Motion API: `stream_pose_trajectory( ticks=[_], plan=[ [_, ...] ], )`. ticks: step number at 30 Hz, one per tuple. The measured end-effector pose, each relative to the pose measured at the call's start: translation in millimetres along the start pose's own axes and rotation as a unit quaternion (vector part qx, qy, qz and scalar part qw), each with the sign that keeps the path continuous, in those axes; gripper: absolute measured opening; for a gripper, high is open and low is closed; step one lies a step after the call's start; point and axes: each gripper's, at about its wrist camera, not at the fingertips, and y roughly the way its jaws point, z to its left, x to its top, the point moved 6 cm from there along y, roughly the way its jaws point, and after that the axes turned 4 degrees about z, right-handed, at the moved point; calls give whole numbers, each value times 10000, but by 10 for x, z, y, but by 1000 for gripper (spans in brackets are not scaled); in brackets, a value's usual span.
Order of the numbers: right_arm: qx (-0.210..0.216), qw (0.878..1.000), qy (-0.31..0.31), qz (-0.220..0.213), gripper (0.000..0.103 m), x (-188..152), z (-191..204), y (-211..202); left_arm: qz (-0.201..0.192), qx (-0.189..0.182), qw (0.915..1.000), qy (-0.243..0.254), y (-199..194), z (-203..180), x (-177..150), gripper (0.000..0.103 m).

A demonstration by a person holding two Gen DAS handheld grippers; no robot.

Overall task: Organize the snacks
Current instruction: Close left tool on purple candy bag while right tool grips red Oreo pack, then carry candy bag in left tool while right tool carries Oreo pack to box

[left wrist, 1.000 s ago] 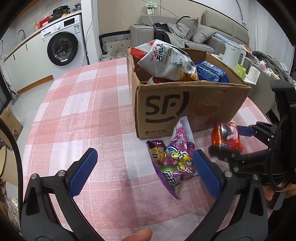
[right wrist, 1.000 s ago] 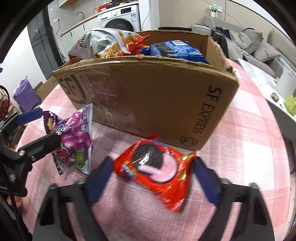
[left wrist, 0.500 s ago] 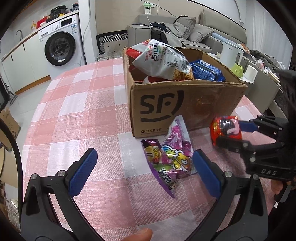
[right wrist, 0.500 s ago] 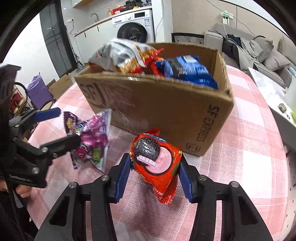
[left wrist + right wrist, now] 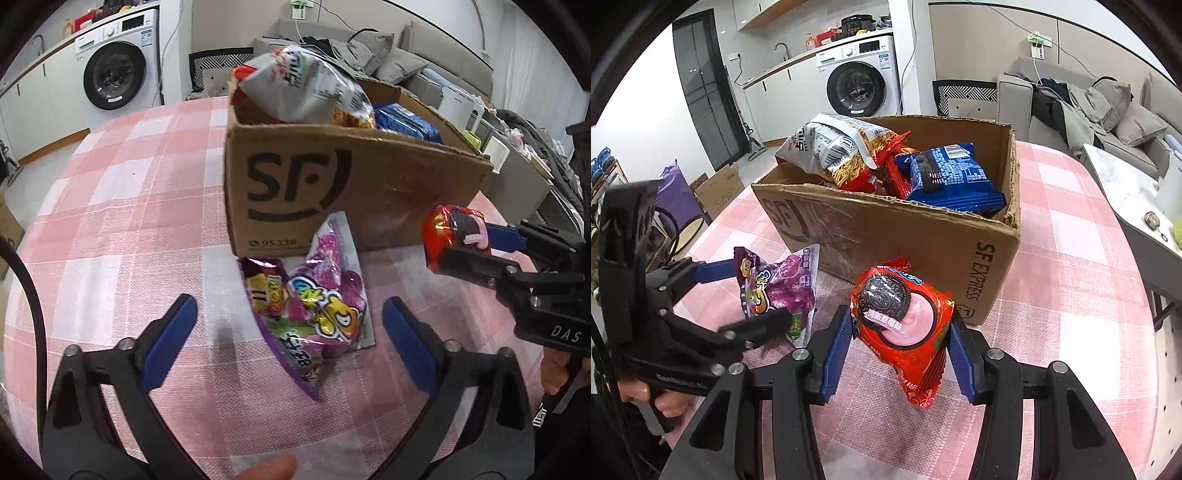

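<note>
A purple candy pack (image 5: 317,306) (image 5: 783,284) lies flat on the pink checked tablecloth (image 5: 129,221), just in front of the cardboard SF box (image 5: 332,192) (image 5: 905,236). My left gripper (image 5: 288,301) (image 5: 757,291) straddles the pack; its jaws are closing, and the blue pads stand clear of it on both sides. My right gripper (image 5: 900,321) (image 5: 461,243) is shut on a red cookie pack (image 5: 901,317) (image 5: 450,229), held above the cloth near the box's right front corner. Inside the box lie a grey noodle-snack bag (image 5: 831,147) and a blue pack (image 5: 949,177).
The box takes up the middle of the round table. A side table with a white kettle (image 5: 461,107) and cups stands close on the right. A washing machine (image 5: 110,70) and a sofa (image 5: 1108,110) are behind. A person's hands grip both handles.
The right gripper closed on the red cookie pack and raised it off the cloth. The left gripper's fingers came slightly closer together around the purple pack.
</note>
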Motion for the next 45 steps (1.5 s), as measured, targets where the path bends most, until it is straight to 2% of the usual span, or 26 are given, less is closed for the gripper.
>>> stream_pose_trajectory(
  ticks=[1, 4, 6, 7, 9, 19, 26, 37, 45],
  plan=[
    [12, 10000, -8, 5, 51, -3, 9, 3, 32, -63, 10000, -24, 24, -8, 3, 90],
    [14, 10000, -27, 21, 51, -13, 20, 35, 69, -245, 9997, -47, 65, -25, -1, 73],
    [19, 10000, -34, 24, 51, 12, 4, 60, 97, -389, 9992, -46, 92, -37, -9, 57],
    [20, 10000, -36, 26, 51, 21, -1, 62, 123, -549, 9984, -13, 93, -62, -21, 52],
    [19, 10000, -41, 15, 51, 20, 4, 62, 88, -555, 9984, 33, 93, -77, -24, 50],
    [35, 9999, -49, -83, 51, 59, -17, 4, -361, -565, 9971, 364, -215, -281, 13, 48],
    [64, 9997, -96, -201, 51, 86, -6, -98, -609, -587, 9957, 369, -507, -300, 68, 48],
    [81, 9983, -131, -570, 51, 154, 40, -358, -964, -566, 9930, 383, -982, -175, 18, 48],
    [35, 9967, 17, -805, 51, 201, -59, -527, -1104, -492, 9924, 251, -1159, -62, 81, 48]
  ],
)
